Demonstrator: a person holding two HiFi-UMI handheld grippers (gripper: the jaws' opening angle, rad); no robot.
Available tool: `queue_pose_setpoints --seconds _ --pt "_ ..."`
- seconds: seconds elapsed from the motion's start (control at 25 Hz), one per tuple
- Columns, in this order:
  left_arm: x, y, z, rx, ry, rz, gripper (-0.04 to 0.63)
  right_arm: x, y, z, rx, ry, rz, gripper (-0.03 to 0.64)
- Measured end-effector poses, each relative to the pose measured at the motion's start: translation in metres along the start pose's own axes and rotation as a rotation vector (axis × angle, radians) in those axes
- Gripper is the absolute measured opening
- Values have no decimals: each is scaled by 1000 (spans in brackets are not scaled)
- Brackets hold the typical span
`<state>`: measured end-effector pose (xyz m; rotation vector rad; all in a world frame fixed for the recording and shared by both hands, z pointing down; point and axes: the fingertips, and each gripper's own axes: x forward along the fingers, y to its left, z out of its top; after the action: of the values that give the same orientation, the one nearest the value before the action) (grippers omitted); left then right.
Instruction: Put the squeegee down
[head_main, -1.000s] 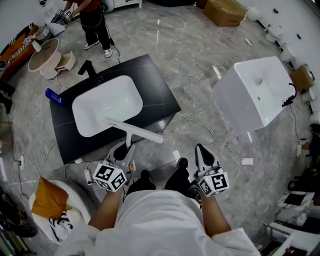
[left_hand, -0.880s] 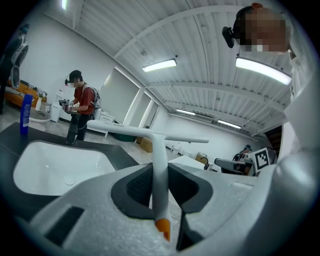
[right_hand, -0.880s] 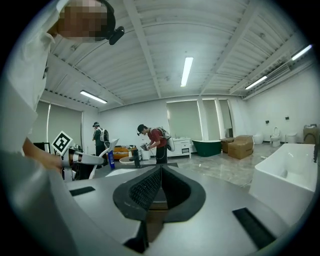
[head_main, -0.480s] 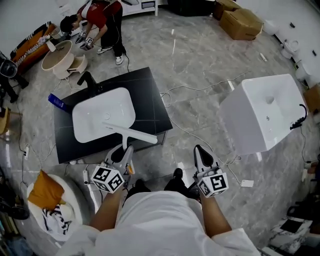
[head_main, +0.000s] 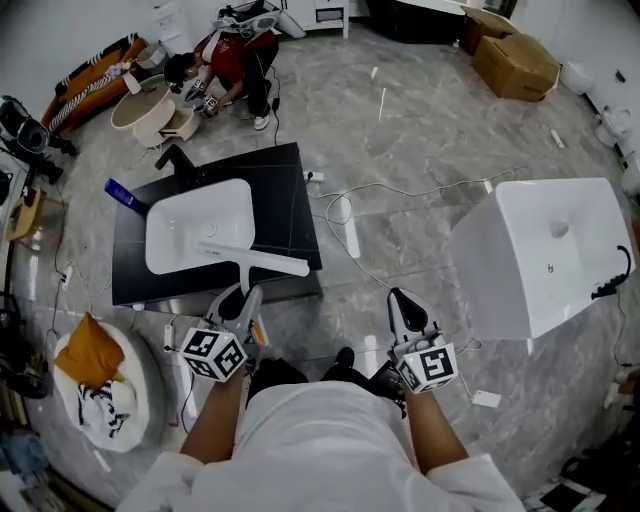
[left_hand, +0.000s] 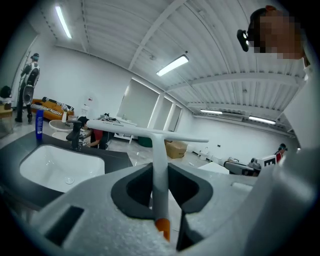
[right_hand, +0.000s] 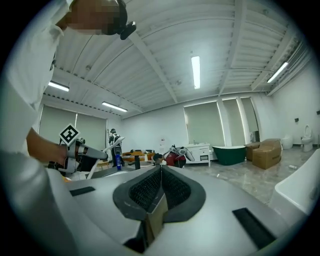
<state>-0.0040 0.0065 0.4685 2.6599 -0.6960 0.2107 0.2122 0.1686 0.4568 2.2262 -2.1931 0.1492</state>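
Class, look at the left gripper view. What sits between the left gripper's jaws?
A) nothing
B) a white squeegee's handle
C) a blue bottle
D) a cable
B: the left gripper is clamped on the white handle of the squeegee, whose blade runs crosswise beyond the jaws.

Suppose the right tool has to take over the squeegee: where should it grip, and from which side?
Likely the bare stretch of white handle on the squeegee between the left tool and the crossbar blade, from the right, jaws across the shaft. The long thin blade would probably twist. The right tool is shut: open it first.
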Motion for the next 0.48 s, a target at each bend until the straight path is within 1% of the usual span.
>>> queue_pose_setpoints --seconds 0.2,0.36,0.48 --pt "9 -17 -2 -50 6 39 83 4 -21 -2 25 -9 42 15" --pt "15 -23 -2 -57 7 56 83 10 -25 -8 35 0 75 15" --pt "22 -19 -5 -70 11 71 83 18 -27 -12 33 13 95 15"
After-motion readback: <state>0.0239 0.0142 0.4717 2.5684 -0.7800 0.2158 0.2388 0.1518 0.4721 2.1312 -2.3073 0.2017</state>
